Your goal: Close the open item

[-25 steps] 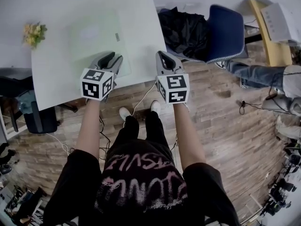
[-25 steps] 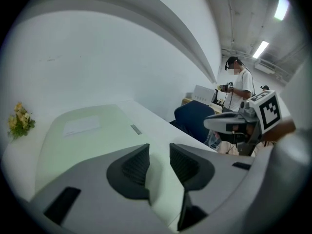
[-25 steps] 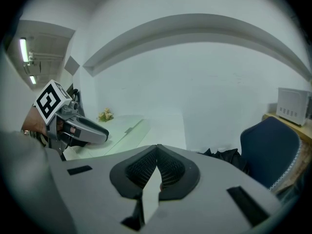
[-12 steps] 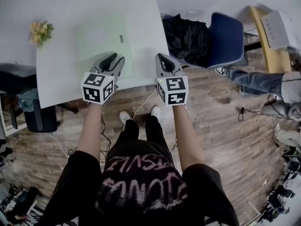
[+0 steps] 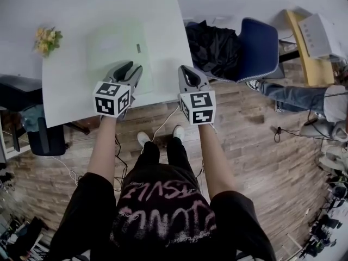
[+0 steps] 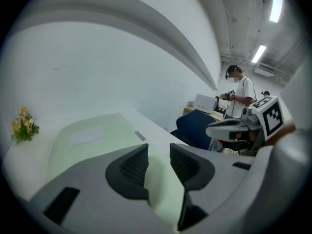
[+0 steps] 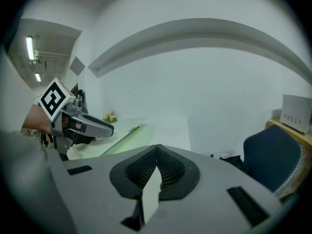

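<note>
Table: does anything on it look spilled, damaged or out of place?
Nothing stands out. The pale green item lies flat on the white table, and the small flowers sit apart near its left edge.

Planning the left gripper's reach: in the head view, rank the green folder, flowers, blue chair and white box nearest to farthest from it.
1. The green folder, directly ahead of the left gripper.
2. The flowers, off to the left.
3. The blue chair, off to the right.
4. The white box, far right.
</note>
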Motion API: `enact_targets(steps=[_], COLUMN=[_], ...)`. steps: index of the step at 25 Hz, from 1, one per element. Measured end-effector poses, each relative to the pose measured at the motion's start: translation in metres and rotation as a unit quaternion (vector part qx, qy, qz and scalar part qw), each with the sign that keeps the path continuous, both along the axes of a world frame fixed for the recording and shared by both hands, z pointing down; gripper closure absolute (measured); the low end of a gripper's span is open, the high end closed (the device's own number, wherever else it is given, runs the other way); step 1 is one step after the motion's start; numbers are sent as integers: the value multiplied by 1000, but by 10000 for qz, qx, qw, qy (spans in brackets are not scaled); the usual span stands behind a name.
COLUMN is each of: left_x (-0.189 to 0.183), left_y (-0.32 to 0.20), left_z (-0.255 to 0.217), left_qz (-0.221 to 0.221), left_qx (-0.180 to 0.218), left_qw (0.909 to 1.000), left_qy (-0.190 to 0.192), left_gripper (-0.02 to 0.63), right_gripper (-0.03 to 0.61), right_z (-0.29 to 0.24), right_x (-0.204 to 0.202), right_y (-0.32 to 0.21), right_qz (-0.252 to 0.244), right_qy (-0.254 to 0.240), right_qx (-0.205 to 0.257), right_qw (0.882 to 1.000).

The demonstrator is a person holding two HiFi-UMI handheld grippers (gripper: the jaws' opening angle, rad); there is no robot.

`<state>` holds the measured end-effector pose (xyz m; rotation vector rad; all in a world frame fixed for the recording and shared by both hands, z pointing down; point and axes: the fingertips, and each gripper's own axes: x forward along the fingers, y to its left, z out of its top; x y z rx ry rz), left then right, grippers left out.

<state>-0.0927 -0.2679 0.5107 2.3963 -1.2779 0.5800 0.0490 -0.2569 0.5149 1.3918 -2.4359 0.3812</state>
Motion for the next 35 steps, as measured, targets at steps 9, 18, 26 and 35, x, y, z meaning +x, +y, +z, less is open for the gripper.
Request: enact_targets(steps=[9,18,26,35], left_x=[2,9,12,9], left_y=[-32,-58,-62,-66], left_z=[8,28,48,58], left_qz=[60,137,236,157], left_qx=[-121,-351,-670,-943], left_qw=[9998,9987,9950,9918], left_qy=[-125,-346,-703,-843], left_gripper=[477,477,485,502], right_gripper=[569,569,569,569], right_z=[11,25,32,34], right_x=[6,9,8,14], right_y=[-18,-41,-53,-54], right_qz=[48,39,12,42], right_qy=[-2,-1,-6,-22], right_qx=[-112,-259,-344,-387], right_qw=[9999,9997,9994,9992])
